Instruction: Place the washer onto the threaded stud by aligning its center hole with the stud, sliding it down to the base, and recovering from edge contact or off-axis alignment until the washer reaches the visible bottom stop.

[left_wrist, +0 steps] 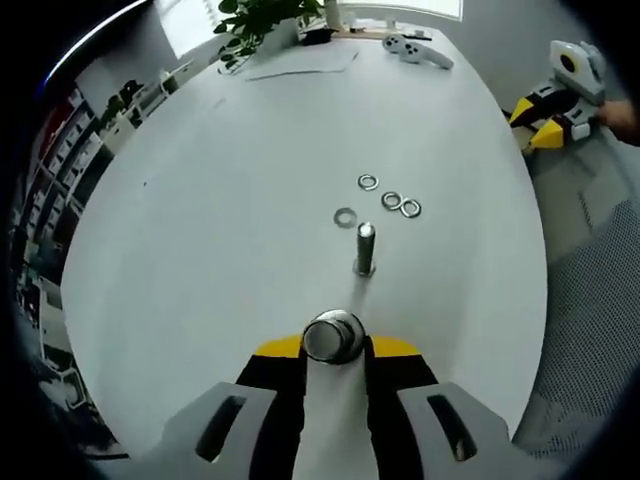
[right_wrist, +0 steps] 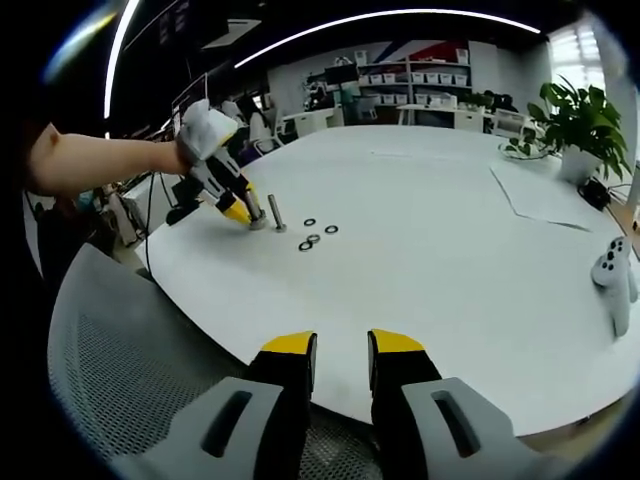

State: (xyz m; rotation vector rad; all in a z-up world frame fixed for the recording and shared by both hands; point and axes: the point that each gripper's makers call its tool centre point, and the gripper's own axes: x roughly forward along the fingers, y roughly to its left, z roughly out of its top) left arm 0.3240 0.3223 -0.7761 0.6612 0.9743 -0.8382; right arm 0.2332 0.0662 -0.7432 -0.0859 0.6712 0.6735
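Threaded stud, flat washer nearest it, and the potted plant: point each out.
Threaded stud (left_wrist: 365,248), left gripper view, mid-shaft.
Flat washer (left_wrist: 345,216), left gripper view, its ring, just beyond the stud.
Potted plant (right_wrist: 580,120), right gripper view, its leaves.

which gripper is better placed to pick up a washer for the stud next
Right, probably. The left gripper is shut on a round metal piece beside the stud. The right gripper is open with nothing between its jaws, though it hangs at the table edge, far from the washers.
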